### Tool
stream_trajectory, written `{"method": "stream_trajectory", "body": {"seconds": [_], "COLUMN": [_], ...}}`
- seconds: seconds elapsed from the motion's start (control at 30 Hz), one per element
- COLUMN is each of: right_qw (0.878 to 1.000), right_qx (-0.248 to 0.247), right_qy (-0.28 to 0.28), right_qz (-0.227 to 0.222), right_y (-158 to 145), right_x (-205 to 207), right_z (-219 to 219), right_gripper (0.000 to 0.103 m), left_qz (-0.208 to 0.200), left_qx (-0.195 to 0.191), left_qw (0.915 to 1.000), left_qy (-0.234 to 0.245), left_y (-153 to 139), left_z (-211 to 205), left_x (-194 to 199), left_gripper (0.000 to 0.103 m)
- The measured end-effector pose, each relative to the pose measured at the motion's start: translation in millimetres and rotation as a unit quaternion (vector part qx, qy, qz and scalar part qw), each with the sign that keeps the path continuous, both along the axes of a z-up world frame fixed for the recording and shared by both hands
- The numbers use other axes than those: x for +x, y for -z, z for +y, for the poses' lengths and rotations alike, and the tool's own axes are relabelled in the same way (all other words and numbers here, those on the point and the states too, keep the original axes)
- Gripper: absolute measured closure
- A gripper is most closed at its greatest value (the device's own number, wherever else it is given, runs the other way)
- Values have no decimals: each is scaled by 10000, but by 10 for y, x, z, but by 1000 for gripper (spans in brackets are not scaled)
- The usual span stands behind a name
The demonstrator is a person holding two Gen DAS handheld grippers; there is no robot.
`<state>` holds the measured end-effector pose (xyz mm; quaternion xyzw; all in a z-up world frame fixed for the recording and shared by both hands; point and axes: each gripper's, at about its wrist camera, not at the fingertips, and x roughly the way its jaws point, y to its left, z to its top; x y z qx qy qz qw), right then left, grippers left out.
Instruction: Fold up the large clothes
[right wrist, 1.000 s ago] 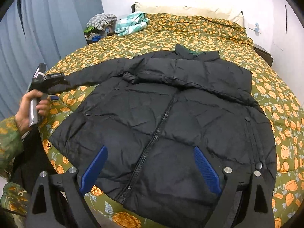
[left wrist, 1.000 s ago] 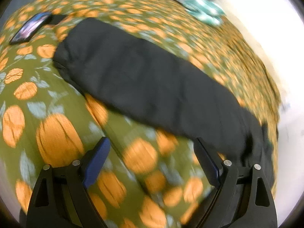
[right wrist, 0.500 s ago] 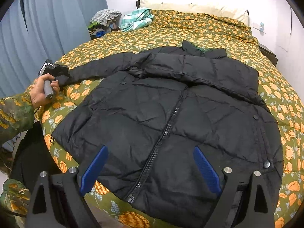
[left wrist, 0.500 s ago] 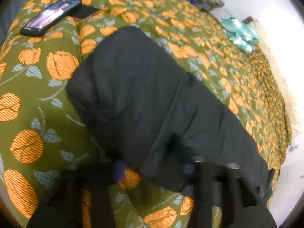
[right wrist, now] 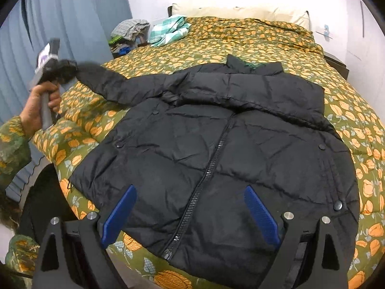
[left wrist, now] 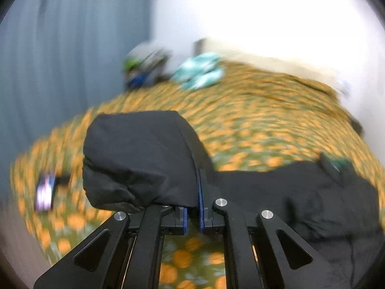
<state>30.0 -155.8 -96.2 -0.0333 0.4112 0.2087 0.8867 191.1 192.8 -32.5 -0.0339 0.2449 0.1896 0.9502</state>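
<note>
Clamping the sleeve cuff (left wrist: 144,159) at frame centre, the left gripper (left wrist: 192,207) starts the sleeve fold across the jacket (right wrist: 216,149); the right gripper (right wrist: 190,212) waits spread wide.

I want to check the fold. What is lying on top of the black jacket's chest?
The far sleeve lies folded across the black jacket, below the collar. It covers the upper zipper, so that part cannot be seen.
</note>
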Motion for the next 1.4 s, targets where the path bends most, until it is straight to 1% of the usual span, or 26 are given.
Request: {"method": "stream_trajectory", "body": {"seconds": [0.03, 0.07, 0.13, 0.23, 0.37, 0.47, 0.5, 0.53, 0.57, 0.6, 0.63, 0.67, 0.7, 0.73, 0.8, 0.87, 0.93, 0.97, 1.03, 1.13, 1.2, 1.27, 1.3, 1.33, 1.37, 1.4], "right_qw": [10000, 9999, 9997, 9989, 9963, 9942, 9931, 9923, 9916, 9912, 9910, 9910, 9912, 9916, 9927, 9926, 9888, 9850, 9772, 9672, 9644, 9642, 9669, 9729, 9790, 9805], "right_qx": [12, 23, 29, 38, 24, 15, 21, 27, 46, 70, 92, 123, 157, 209, 438, 830, 1212, 1359, 1636, 1974, 2063, 1890, 1652, 1260, 883, 862], "right_qy": [41, 93, 191, 411, 811, 1050, 1149, 1211, 1262, 1294, 1309, 1306, 1286, 1256, 1115, 865, 670, 681, 725, 700, 735, 887, 979, 1051, 1041, 1019], "right_qz": [-17, -50, -118, -214, -291, -246, -250, -255, -267, -278, -277, -274, -266, -247, -119, 179, 553, 811, 1142, 1434, 1481, 1632, 1678, 1632, 1513, 1441], "right_y": [-13, -33, -74, -130, -163, -148, -149, -154, -164, -177, -188, -204, -220, -232, -252, -230, -127, -33, 127, 314, 395, 504, 546, 543, 495, 444], "right_x": [2, 3, 2, -1, 21, 69, 88, 100, 115, 132, 153, 188, 229, 270, 405, 606, 821, 954, 1137, 1342, 1448, 1538, 1569, 1568, 1548, 1525], "right_z": [-28, -69, -151, -332, -629, -804, -878, -923, -970, -1009, -1033, -1056, -1068, -1073, -1048, -976, -883, -819, -710, -474, -324, -185, -111, -43, 40, 67], "right_gripper": [10, 10, 10, 10, 10, 9, 10, 10, 10, 10, 10, 10, 10, 10, 10, 10, 10, 10, 10, 10, 10, 10, 22, 71, 89, 93], "left_qz": [-47, -90, -102, 19, 424, 994, 1152, 1373, 1515, 1672, 1747, 1733, 1647, 1550, 1479, 1484, 1502, 1529, 1528, 1454, 1495, 1570, 1587, 1585, 1571, 1548], "left_qx": [198, 469, 802, 1328, 1723, 1800, 1867, 1992, 2055, 2096, 2120, 2175, 2253, 2304, 2202, 2054, 1874, 1711, 1338, 963, 812, 745, 748, 754, 749, 729], "left_qw": [9995, 9972, 9915, 9753, 9528, 9343, 9284, 9200, 9138, 9061, 9018, 9012, 9029, 9040, 9045, 9089, 9177, 9245, 9393, 9569, 9627, 9646, 9651, 9656, 9663, 9670], "left_qy": [238, 578, 1024, 1766, 2465, 2913, 2999, 3083, 3158, 3271, 3335, 3326, 3270, 3250, 3340, 3311, 3165, 3045, 2764, 2323, 2103, 1983, 1942, 1917, 1898, 1885], "left_y": [-63, -126, -159, -60, 312, 771, 896, 1070, 1177, 1302, 1374, 1404, 1394, 1363, 1279, 1207, 1162, 1136, 1069, 1072, 1126, 1186, 1207, 1218, 1218, 1216], "left_z": [-186, -462, -836, -1484, -2125, -2505, -2599, -2709, -2783, -2866, -2922, -2962, -2982, -2991, -2942, -2830, -2713, -2622, -2413, -2163, -2047, -1977, -1954, -1927, -1917, -1868], "left_x": [9, -1, -20, -77, -126, -106, -115, -113, -130, -174, -232, -297, -386, -492, -692, -871, -943, -983, -1056, -1119, -1144, -1154, -1151, -1140, -1136, -1179], "left_gripper": [98, 98, 98, 98, 98, 98, 96, 90, 88, 77, 54, 41, 23, 12, 10, 10, 10, 10, 10, 10, 10, 10, 10, 10, 10, 10]}}
